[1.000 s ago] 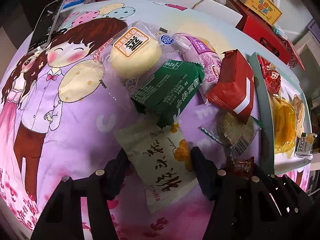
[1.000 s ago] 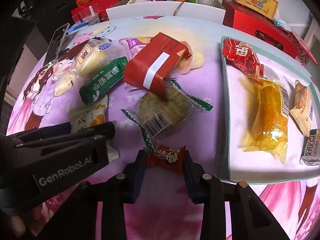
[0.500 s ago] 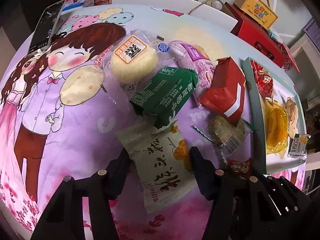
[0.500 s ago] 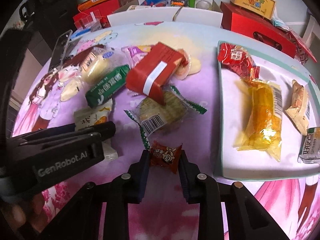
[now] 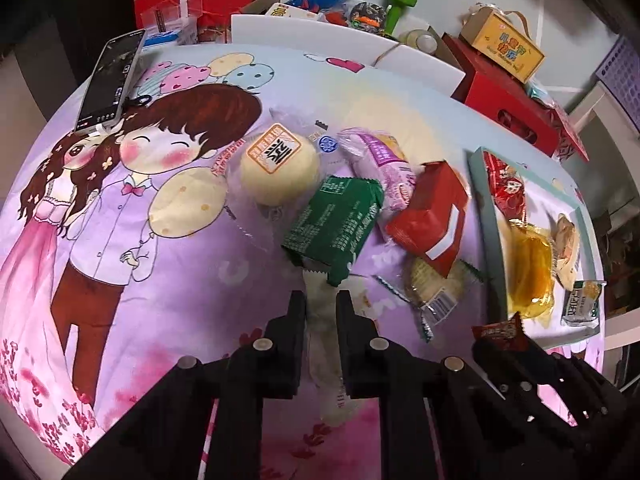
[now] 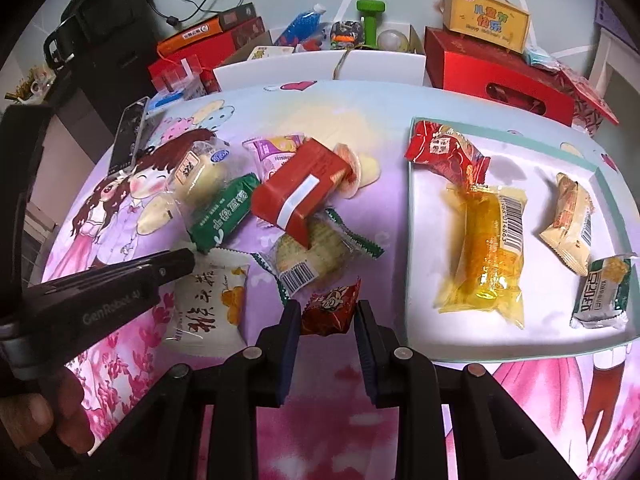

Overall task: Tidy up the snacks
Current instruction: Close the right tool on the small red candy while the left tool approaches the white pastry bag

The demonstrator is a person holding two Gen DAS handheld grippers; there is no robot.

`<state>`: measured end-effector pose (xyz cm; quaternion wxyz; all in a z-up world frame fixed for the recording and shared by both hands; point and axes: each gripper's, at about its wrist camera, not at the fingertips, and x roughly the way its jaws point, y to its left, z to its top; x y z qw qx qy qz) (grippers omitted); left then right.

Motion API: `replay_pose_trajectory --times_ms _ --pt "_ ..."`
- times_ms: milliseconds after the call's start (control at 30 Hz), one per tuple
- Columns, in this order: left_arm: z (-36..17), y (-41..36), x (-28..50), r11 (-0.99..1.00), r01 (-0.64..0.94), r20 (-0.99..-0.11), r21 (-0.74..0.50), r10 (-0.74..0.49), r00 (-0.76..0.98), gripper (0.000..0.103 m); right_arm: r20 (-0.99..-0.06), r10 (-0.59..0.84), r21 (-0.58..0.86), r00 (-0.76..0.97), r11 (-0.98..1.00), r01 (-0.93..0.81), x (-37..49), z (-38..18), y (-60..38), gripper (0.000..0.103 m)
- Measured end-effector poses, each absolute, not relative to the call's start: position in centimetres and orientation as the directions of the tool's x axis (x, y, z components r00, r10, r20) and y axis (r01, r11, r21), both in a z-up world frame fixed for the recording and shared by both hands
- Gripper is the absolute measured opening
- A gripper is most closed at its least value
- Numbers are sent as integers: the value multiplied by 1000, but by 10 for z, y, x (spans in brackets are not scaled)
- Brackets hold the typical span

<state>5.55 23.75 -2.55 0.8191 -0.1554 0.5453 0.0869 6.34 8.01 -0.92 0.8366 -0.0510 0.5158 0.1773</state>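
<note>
pinching a cream snack packet (image 5: 325,320) edge-on between its fingers, the left gripper (image 5: 321,309) has its jaws drawn close together with only the thin wrapper between them. from the right wrist view the same packet (image 6: 208,300) shows its broad face with dark brush lettering and an orange picture, and the left gripper (image 6: 176,268) reaches over its upper left corner; whether the packet is lifted off the cloth i cannot tell.

the right gripper (image 6: 326,312) has its jaws partly closed on a small red candy wrapper (image 6: 330,310), one finger against each side (the wrapper (image 5: 502,330) also peeks out at the lower right of the left wrist view).

on the cartoon-print tablecloth (image 6: 120,216) the loose snacks sit in a pile: a green packet (image 6: 222,212) just beyond the cream one, a round pale bun (image 6: 196,176) in clear wrap behind it, a purple packet (image 6: 276,152), a red box (image 6: 300,194) with a white stripe leaning over a round cracker pack (image 6: 312,258) with green ends.

to the right lies a white tray (image 6: 416,280) with a pale green rim, holding a red wrapped snack (image 6: 444,148), a long yellow packet (image 6: 484,252), a beige packet (image 6: 570,220) and a small green-and-white packet (image 6: 604,292). a phone (image 5: 110,80) rests on the cloth's far left edge.
</note>
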Motion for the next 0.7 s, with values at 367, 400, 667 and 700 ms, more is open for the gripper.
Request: replay_pose_trajectory --times_ms 367,400,667,700 --pt "-57 230 63 936 -301 -946 -182 -84 312 55 -902 214 87 374 941 -328 69 -23 80 30" --pt "-58 229 63 938 -298 -947 -178 -81 310 55 -904 212 87 371 941 -327 69 -25 80 30" --pt "-71 213 71 960 -254 -964 -119 -51 261 64 -910 203 83 361 944 -320 70 -29 80 30" --pt "-73 210 72 964 -245 -968 -100 -36 250 64 -911 202 83 360 944 -320 70 -29 80 30"
